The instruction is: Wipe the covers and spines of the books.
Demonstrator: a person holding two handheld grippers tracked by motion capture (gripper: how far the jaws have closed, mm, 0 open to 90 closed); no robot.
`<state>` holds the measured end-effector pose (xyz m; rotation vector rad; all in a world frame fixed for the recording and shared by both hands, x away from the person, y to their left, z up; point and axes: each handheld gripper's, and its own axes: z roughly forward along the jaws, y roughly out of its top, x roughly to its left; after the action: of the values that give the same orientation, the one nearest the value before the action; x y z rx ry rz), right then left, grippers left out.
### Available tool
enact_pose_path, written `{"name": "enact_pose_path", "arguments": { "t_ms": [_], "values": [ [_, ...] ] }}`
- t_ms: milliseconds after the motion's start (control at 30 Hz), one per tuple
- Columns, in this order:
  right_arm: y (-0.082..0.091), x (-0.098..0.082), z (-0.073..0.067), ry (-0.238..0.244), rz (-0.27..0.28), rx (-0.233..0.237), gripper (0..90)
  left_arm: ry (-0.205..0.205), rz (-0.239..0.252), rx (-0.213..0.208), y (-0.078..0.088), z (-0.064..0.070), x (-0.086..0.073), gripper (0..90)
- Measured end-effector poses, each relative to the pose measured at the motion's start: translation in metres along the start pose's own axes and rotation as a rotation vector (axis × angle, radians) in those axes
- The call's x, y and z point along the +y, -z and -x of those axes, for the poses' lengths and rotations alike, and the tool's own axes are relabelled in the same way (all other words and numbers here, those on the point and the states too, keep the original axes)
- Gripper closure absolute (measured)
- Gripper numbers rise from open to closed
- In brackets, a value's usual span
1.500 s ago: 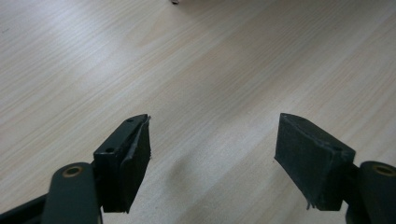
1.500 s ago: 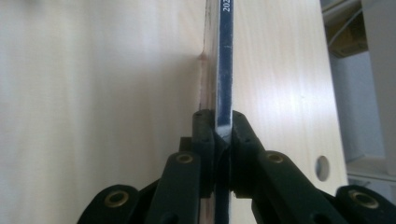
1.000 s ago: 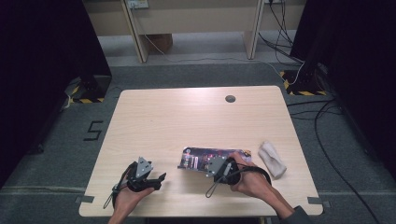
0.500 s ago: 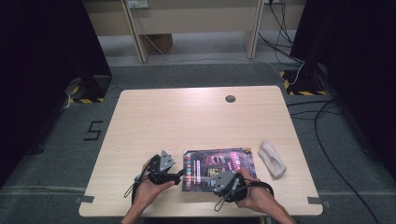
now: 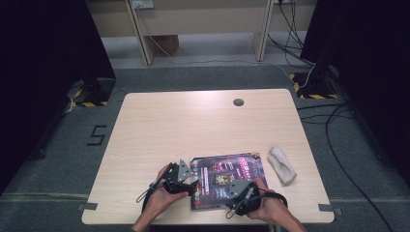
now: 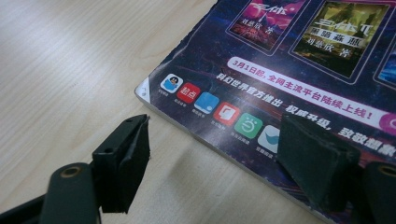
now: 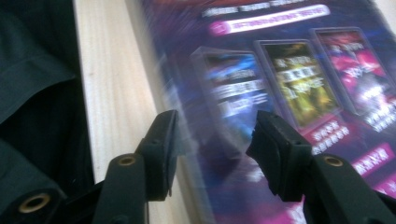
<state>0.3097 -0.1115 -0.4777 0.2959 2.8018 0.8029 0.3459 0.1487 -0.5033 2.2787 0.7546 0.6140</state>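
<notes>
**Both grippers at the magazine**

From above, the magazine (image 5: 227, 176) lies flat near the table's (image 5: 193, 125) front edge. The left gripper (image 6: 212, 154) has its fingers released, straddling the near-left corner. The right gripper (image 7: 212, 149) has just been opening, its fingers over the cover, pressing nothing.

The high view looks forward and down over the whole pale wooden counter (image 5: 203, 125). Both gripper views sit close above the glossy dark purple printed magazine (image 6: 299, 60), shared by all three.
</notes>
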Motion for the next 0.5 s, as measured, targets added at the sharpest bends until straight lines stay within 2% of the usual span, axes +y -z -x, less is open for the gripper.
{"name": "enact_pose_path", "arguments": {
  "t_ms": [67, 267, 333, 367, 500],
  "values": [
    [0.003, -0.003, 0.002, -0.018, -0.012, -0.041, 52.5, -0.002, -0.003, 0.016, 0.001, 0.003, -0.001, 25.1],
    [0.013, -0.015, 0.001, -0.063, -0.009, -0.048, 50.4, -0.005, 0.007, 0.02, 0.002, 0.007, -0.002, 30.3],
    [0.014, -0.02, 0.0, -0.081, -0.022, -0.083, 50.1, 0.01, 0.004, 0.009, 0.002, 0.005, -0.002, 31.4],
    [0.015, -0.023, 0.0, -0.085, -0.028, -0.083, 49.7, 0.022, 0.008, 0.004, 0.002, 0.005, -0.003, 31.8],
    [0.018, -0.033, -0.002, -0.117, -0.028, -0.077, 48.9, 0.028, 0.011, -0.005, 0.002, 0.005, -0.003, 33.8]
  ]
}}
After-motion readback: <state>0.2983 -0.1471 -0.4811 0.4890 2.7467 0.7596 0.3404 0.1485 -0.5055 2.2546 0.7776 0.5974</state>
